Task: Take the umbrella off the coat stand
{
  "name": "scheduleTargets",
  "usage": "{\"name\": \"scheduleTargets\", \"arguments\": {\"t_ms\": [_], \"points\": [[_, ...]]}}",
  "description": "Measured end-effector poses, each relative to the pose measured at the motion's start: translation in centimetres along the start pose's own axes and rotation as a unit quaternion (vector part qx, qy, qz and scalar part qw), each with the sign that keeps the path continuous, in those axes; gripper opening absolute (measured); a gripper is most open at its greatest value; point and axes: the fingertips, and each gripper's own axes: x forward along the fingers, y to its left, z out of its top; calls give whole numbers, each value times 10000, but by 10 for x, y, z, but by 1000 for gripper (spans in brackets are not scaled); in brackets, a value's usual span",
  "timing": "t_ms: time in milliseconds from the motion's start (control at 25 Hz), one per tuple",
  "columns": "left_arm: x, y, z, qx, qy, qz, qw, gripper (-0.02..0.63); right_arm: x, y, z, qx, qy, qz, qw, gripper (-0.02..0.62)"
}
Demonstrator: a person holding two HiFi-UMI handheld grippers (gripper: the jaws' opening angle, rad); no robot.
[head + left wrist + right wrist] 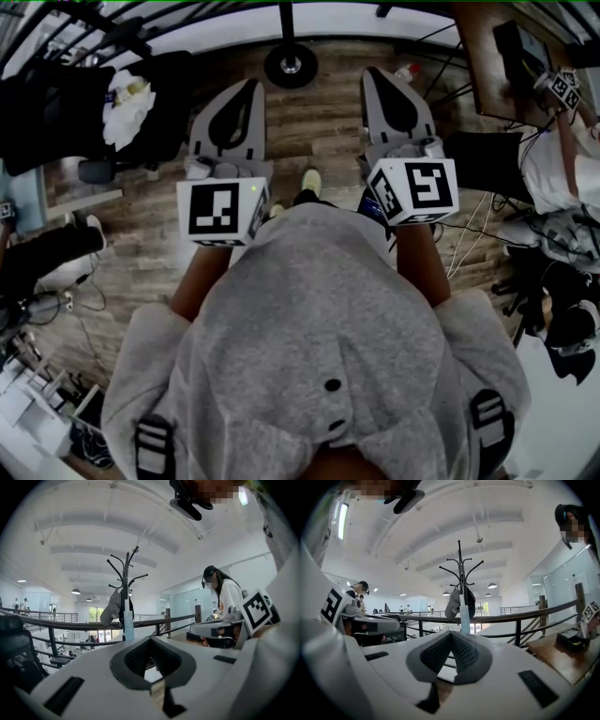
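Grey hoodie fabric [319, 328] fills the lower head view; the wearer holds both grippers out level over a wood-plank floor [328, 141].

Left gripper [246, 94]: its own view shows the jaws clenched together at the tips [151, 638], with only the V-shaped hollow behind them and nothing between the pads. Its marker cube [222, 211] sits at the rear.

Right gripper [382, 82]: the jaws are likewise pressed together [451, 633] and hold nothing. Its marker cube [417, 190] is at the rear.

Coat stand [123, 571]: black, upright, with curved hooks at the top, standing ahead of both grippers beside a dark railing [70, 625]. The head view shows only its round base [291, 64] at the top edge, between the two grippers' lines and well apart from their tips.

Umbrella [128, 625]: pale blue, slim and folded, hanging straight down along the stand's pole. Its lower end drops behind the left gripper's tip in the left gripper view. The right gripper view shows it [464, 616] the same way, directly above the closed jaws in the picture but far beyond them. Neither gripper touches it.

Other items on the stand: a grey cap [110, 613] hangs to the left of the umbrella, and a dark item [471, 603] hangs behind it; I cannot tell what that is.

Surroundings: a person in a white top [229, 599] is at the right in the left gripper view, and a wooden desk [562, 653] is at the right in the right gripper view.
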Motion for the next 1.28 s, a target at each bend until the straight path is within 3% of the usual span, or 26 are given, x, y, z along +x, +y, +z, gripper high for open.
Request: {"name": "scheduleTargets", "arguments": {"t_ms": [600,920,1280], "points": [[30,-24,5,295,228,209,9991,12,5,-48,-10,290,5,72,9996,15],[44,-34,12,605,262,9,9978,12,7,-67,-6,504,-125,-86,9986,15],[65,1,4,364,257,-65,9990,12,41,-54,-9,367,7,-114,9993,15]]}}
